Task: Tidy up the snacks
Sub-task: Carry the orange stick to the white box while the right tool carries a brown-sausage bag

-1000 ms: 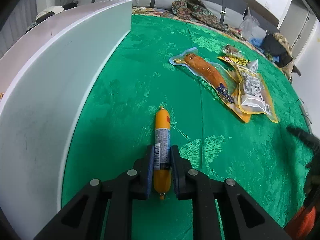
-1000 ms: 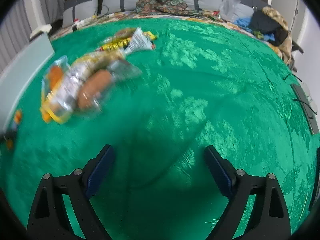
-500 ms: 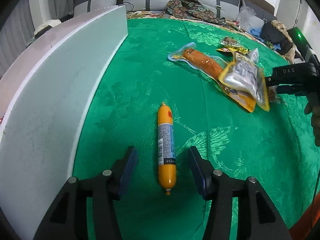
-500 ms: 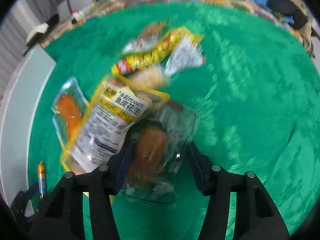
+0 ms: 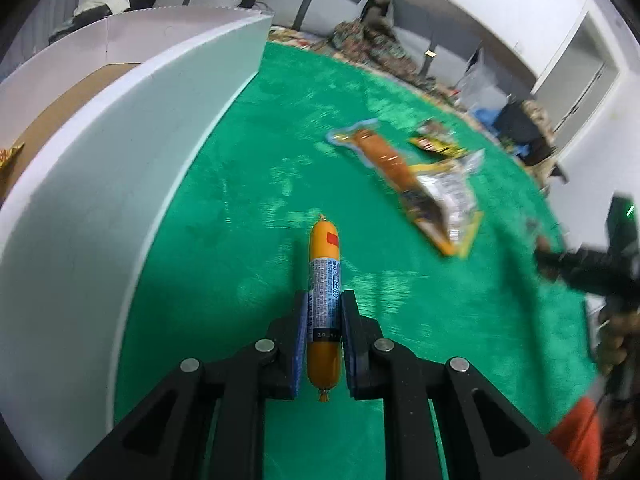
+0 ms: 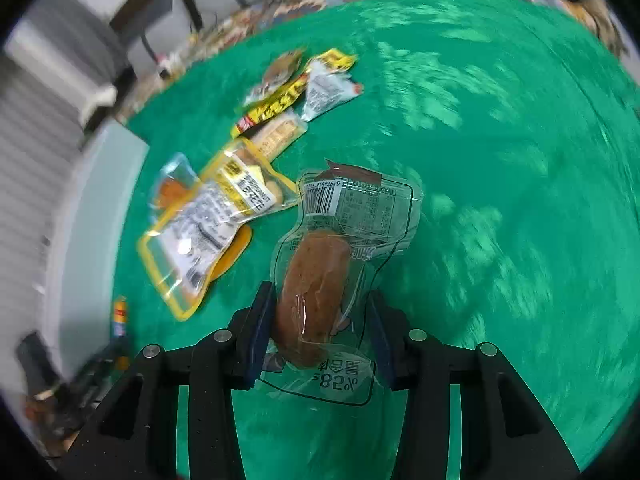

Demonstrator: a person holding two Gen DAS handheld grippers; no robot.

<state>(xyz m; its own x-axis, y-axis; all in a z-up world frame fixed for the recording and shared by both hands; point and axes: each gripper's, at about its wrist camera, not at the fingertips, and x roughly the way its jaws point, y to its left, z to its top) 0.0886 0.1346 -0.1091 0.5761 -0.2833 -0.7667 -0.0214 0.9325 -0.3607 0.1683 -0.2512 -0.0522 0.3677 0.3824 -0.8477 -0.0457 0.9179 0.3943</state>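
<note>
My left gripper [image 5: 324, 312] is shut on an orange sausage stick [image 5: 324, 280] with a blue-white label, held above the green cloth beside the white box [image 5: 120, 168]. My right gripper [image 6: 318, 312] is shut on a clear vacuum pack with a brown sausage [image 6: 316, 280], lifted over the cloth. The sausage stick shows small at the far left of the right wrist view [image 6: 120, 316]. The other snacks lie in a pile: a yellow-edged peanut bag [image 6: 208, 224], an orange snack in a clear pack [image 5: 384, 156], and small yellow and white packets [image 6: 296, 92].
The white box's open top shows a brown cardboard floor [image 5: 68, 108] and a gold wrapper corner [image 5: 8, 156]. The green cloth [image 6: 500, 200] spreads wide to the right. Cushions, bags and clothes line the far edge [image 5: 360, 40].
My left gripper closed on the sausage stick and lifted it. My right gripper closed on the brown sausage pack and raised it away from the pile.
</note>
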